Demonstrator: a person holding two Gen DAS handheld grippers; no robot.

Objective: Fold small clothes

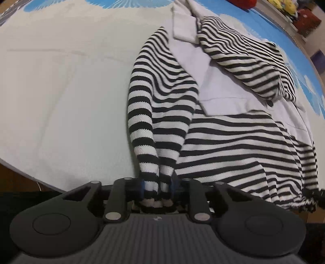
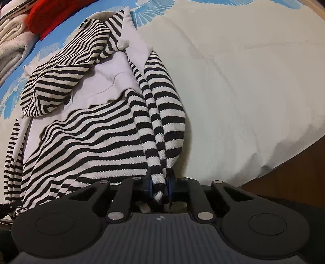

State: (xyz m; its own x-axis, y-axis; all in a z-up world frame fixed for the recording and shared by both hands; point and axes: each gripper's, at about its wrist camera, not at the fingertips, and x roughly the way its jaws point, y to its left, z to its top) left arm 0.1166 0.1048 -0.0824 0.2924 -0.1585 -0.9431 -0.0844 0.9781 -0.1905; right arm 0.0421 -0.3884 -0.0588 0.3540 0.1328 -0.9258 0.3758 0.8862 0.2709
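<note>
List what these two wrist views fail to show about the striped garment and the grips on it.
- Left wrist view: the striped garment's lower hem runs behind the left gripper.
- Right wrist view: the pinched fabric's end disappears behind the right gripper.
- Both views: the white garment is largely covered by striped cloth.
- Right wrist view: the red item is cut off by the top edge.

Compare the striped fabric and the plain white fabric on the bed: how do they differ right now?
Pattern: the striped fabric has black and white bands; the plain white fabric has none.
Grip: the left gripper and right gripper each pinch a bunched striped end; neither holds the white fabric.
Pose: the striped ends are gathered into ropes; the white fabric lies mostly flat.
Shared: both rest on the bed cover.
</note>
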